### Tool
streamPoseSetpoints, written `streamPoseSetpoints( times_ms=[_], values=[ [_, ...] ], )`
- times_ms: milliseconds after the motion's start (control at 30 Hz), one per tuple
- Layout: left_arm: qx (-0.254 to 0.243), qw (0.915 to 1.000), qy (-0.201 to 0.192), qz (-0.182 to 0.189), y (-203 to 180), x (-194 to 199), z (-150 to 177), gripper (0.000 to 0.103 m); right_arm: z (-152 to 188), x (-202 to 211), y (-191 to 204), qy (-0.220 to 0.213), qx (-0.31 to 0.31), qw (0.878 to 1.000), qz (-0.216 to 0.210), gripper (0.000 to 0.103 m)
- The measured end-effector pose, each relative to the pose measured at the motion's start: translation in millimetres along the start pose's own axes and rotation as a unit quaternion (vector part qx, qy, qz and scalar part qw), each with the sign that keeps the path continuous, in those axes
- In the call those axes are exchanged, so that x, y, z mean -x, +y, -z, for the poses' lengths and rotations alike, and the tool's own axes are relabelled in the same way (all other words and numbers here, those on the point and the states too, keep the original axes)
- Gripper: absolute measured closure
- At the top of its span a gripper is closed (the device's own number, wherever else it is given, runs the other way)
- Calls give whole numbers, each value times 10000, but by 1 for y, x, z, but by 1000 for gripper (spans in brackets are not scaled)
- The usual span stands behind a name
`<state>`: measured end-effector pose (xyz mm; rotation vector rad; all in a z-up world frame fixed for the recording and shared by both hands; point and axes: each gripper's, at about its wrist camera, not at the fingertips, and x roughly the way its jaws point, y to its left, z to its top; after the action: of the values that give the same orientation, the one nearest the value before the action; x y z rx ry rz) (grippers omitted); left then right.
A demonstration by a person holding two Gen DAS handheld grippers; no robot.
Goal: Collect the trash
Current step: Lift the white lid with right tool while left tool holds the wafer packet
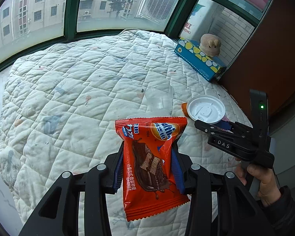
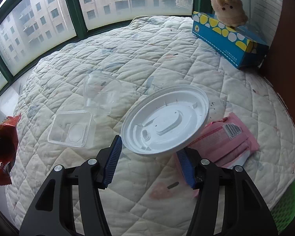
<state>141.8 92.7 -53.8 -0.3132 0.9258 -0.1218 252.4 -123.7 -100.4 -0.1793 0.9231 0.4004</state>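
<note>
Quilted white bedspread (image 2: pixel 147 49): left gripper (image 1: pixel 147 165) clamps red snack wrapper (image 1: pixel 151 169), right gripper (image 2: pixel 149 157) pinches tilted white plastic lid (image 2: pixel 165 120) by its edges; lid could pop free.

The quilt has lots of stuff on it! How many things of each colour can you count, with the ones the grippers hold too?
Red: 1, snack wrapper
White: 1, cup lid
Clear: 2, plastic cup, plastic tray
Pink: 1, packet
Blue: 1, tissue box
Beige: 1, plush toy
Total: 7
</note>
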Motion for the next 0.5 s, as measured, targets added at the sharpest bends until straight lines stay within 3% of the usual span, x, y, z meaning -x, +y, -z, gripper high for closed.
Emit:
streamPoseSetpoints(
  times_ms=[200,233,267,333,500],
  values=[
    [-70,10000,-21,55,-11,4,3,62,10,5,-8,56,-120,9999,-111,52],
    [-64,10000,-26,45,-11,4,3,62,11,5,-9,49,-131,9998,-162,49],
    [-50,10000,-27,39,-11,5,3,62,11,6,-9,38,-144,9997,-198,36],
    [-20,10000,-21,30,-9,5,2,62,11,9,-9,-53,-119,9997,-204,20],
    [70,10000,37,29,1,0,0,62,4,2,-7,11,121,9999,-5,13]
  ],
)
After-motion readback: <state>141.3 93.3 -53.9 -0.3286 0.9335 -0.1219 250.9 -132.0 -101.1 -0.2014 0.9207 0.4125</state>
